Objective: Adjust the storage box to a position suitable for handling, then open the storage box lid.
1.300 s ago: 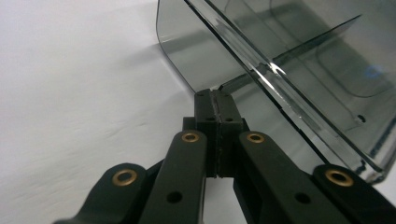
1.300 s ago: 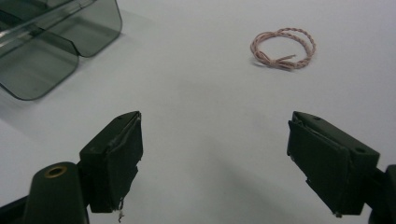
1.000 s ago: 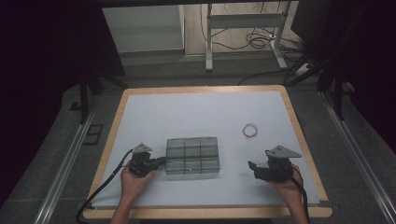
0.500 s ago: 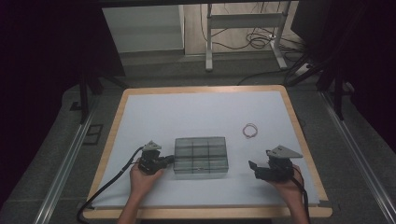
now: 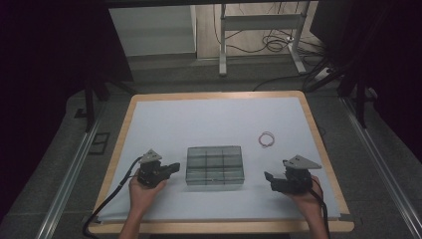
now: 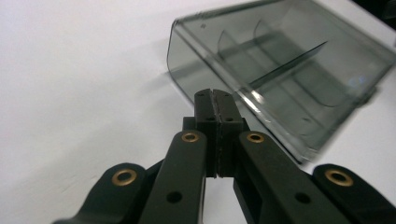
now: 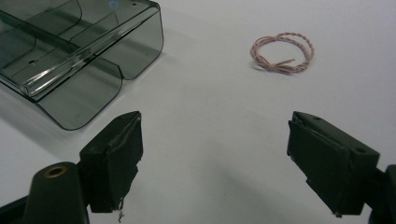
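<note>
The box [image 5: 215,165] is see-through grey plastic, smooth and shiny, with round corners. Thin walls split it into small rooms, 3 across. It sits flat on the white sheet of the bench [image 5: 119,130], which has a wooden rim, and it lies between the 2 hands. The left gripper [image 5: 174,167] is black and hard, its jaws pressed together with nothing in them, just beside the box's left side. The right gripper [image 5: 269,180] has its jaws wide apart and empty. A thin pink twisted string ring [image 5: 267,139] lies near it.
</note>
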`<state>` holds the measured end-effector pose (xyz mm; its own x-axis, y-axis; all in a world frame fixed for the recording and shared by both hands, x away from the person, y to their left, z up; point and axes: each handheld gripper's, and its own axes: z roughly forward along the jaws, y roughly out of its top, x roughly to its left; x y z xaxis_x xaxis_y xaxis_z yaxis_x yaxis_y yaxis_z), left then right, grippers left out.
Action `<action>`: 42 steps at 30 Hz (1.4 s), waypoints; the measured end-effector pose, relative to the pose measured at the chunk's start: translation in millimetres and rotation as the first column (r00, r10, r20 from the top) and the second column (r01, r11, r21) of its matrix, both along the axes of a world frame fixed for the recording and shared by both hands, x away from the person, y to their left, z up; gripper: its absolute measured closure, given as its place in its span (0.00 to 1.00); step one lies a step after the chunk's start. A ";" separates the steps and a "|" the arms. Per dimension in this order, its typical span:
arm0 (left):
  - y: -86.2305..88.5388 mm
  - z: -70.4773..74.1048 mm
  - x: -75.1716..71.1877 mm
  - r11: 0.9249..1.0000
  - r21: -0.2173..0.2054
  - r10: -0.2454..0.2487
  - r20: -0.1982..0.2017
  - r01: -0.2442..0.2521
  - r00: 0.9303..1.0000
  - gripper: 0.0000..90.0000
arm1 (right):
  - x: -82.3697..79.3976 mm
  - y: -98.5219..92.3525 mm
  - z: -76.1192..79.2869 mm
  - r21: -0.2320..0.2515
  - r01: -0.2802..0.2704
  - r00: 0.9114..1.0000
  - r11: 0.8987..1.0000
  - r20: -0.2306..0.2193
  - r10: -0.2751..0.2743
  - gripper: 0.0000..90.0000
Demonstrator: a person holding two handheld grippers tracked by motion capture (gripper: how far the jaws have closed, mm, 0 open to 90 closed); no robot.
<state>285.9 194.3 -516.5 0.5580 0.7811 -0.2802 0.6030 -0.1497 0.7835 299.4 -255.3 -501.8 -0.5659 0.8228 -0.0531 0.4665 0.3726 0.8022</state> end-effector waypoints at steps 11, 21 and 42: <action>22.7 2.0 -24.5 1.000 -0.010 0.004 0.007 -0.004 1.000 1.00 | 0.5 -2.1 0.2 -0.001 0.004 1.000 1.000 0.004 -0.004 0.20; 10.3 -0.4 -28.2 0.999 0.013 -0.034 -0.006 0.034 0.999 1.00 | 0.5 -0.5 -1.5 -0.004 -0.002 1.000 1.000 0.000 0.002 0.20; -16.3 -4.2 -34.2 0.992 0.023 -0.119 -0.033 0.120 0.992 1.00 | -0.3 -1.8 -1.2 0.000 0.002 1.000 1.000 0.002 -0.002 0.20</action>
